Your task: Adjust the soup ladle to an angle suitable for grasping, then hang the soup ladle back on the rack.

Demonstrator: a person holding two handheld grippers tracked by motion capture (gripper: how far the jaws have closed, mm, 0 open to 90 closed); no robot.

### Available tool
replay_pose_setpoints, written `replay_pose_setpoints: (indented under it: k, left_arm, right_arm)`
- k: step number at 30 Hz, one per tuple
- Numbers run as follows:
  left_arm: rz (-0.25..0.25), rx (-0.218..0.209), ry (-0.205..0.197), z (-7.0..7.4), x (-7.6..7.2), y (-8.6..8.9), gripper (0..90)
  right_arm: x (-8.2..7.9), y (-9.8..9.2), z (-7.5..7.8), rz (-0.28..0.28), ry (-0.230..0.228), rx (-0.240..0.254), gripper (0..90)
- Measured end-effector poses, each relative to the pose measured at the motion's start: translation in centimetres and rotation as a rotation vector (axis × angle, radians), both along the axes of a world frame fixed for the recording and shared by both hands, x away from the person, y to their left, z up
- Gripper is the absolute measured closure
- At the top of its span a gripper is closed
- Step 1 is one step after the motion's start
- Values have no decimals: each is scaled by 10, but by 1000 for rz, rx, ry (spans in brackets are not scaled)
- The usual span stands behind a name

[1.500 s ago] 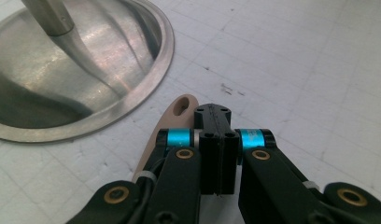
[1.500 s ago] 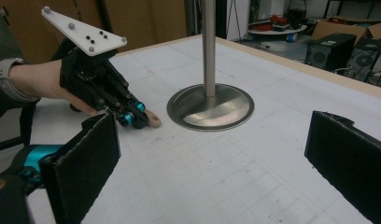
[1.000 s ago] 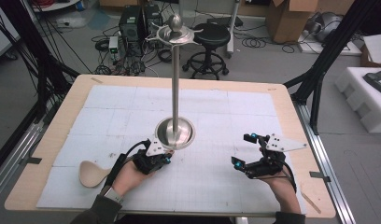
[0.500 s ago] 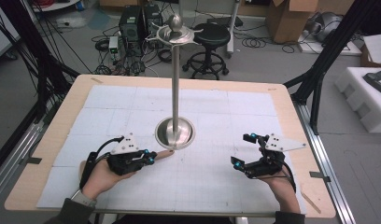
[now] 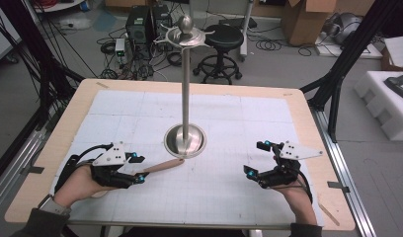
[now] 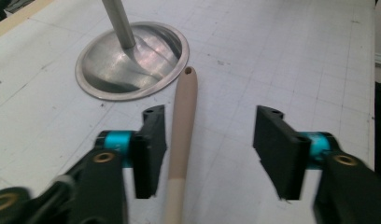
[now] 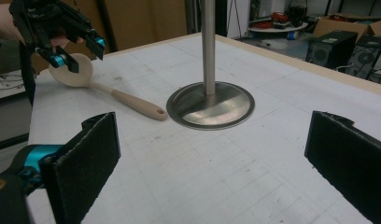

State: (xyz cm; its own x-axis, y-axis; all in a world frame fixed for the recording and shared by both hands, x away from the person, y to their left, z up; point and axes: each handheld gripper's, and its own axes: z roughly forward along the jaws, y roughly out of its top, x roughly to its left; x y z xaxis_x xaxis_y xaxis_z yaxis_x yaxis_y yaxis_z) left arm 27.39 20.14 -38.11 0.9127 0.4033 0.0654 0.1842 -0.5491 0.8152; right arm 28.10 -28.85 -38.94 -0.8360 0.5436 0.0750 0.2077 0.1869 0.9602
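A beige spoon lies on the white mat, its handle end with a hole pointing at the round base of a tall metal stand. My left gripper hovers over the handle. Its jaws have just been opening, and in the left gripper view the handle lies between them, close to the left pad but not pressed. The hand covers most of the spoon's bowl. My right gripper rests at the right of the mat, jaws wide apart with nothing between them. It looks toward the spoon and the stand.
The stand's pole rises from the mat's middle to a hooked top. The wooden table edge frames the mat. Black frame legs, a stool and boxes stand beyond the table.
My left hand has drawn back to the left, away from the stand's base, baring the spoon's handle. Its jaws have opened off the handle. The right hand has kept still.
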Motion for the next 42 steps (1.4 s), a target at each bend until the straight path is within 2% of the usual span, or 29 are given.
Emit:
replay_pose_setpoints:
  k: [2, 4, 6, 8, 9, 12, 13, 17, 19, 25, 26, 30, 33, 35, 36, 38, 42]
  left_arm:
    - [-22, -1, 20, 1, 2, 3, 344]
    - [-16, 20, 33, 3, 4, 6, 205]
    - [-35, 33, 60, 3, 6, 9, 185]
    - [-25, 59, 85, 4, 9, 11, 143]
    - [-15, 69, 103, 5, 10, 12, 143]
    - [-14, 64, 120, 8, 10, 12, 142]
    - [-20, 66, 119, 9, 9, 11, 142]
    - [-15, 124, 109, 11, 11, 12, 156]
    - [-15, 130, 115, 10, 12, 12, 187]
    - [-18, 188, 153, 1, 21, 12, 226]
    - [-15, 202, 169, -1, 24, 12, 233]
    - [-27, 227, 190, -3, 29, 14, 248]
    - [-28, 221, 217, -6, 31, 12, 277]
    - [-30, 242, 232, -8, 33, 12, 288]
    - [-38, 266, 234, -9, 34, 12, 295]
    - [-32, 272, 247, -12, 35, 11, 298]
    - [-30, 317, 249, -17, 36, 7, 318]
  right_arm:
    - [0, 0, 0, -1, 3, 1, 23]
    - [0, -1, 0, -3, 3, 4, 23]
    - [1, -1, 0, -5, 1, 5, 23]
    - [2, -1, 0, -5, 3, 7, 23]
    - [2, -1, 0, -6, 5, 7, 23]
    - [3, -1, -1, 0, 7, 2, 23]
    - [3, -1, -1, 1, 15, 1, 23]
    - [5, 0, -2, 7, 15, -2, 23]
    - [5, 0, -2, 8, 14, -2, 24]
    - [4, -1, -1, 7, 8, 5, 23]
    - [4, -1, -1, 9, 12, 5, 24]
    - [5, 0, -2, 12, 12, 2, 23]
    - [6, 1, -2, 13, 9, -1, 23]
    - [5, 1, -2, 16, 12, -3, 23]
    - [5, 1, -2, 16, 11, -3, 23]
    - [5, 0, -2, 15, 12, 1, 23]
    - [5, 0, -2, 18, 18, 1, 23]
